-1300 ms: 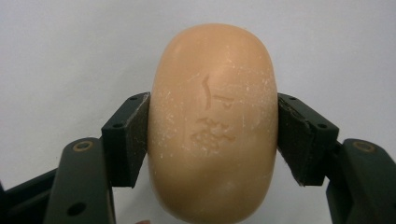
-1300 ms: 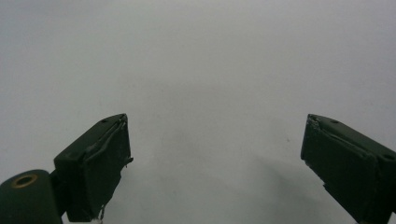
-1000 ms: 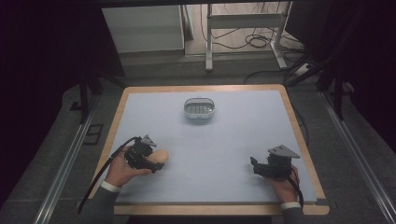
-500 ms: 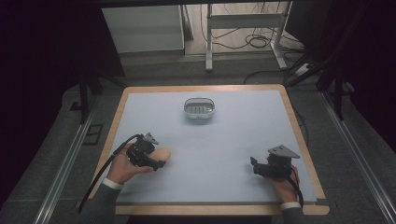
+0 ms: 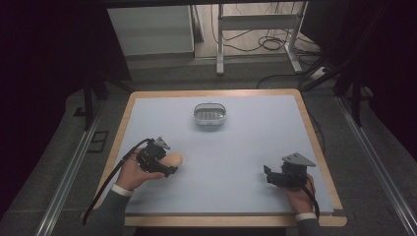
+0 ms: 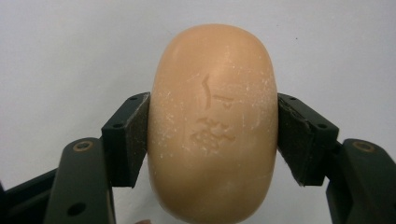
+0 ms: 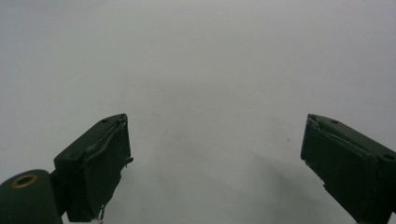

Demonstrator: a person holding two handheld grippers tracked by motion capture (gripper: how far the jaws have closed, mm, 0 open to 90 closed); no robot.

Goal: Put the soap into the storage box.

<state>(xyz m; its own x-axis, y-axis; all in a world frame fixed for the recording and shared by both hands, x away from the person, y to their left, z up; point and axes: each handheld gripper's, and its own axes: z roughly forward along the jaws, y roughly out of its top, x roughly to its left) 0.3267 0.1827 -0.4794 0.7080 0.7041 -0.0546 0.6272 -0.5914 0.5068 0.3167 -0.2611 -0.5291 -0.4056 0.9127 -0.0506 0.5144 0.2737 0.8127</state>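
An oval tan bar of soap (image 6: 214,126) with a stamped mark sits between the two black jaws of my left gripper (image 6: 214,135), which press on both its sides. From above, the soap (image 5: 173,159) and left gripper (image 5: 164,164) are at the table's front left, low over the pale blue mat. My right gripper (image 5: 268,175) rests at the front right, its jaws wide apart over bare mat (image 7: 210,93) with nothing between them (image 7: 215,158). A small oval metal dish (image 5: 210,115) with a ribbed insert stands at the mid-back of the table.
The pale blue mat (image 5: 246,142) covers a wooden-edged table (image 5: 314,132). A cable (image 5: 110,179) trails from the left gripper off the front left. Beyond the table are a white cabinet (image 5: 150,29) and a metal frame with cables (image 5: 260,29) on the floor.
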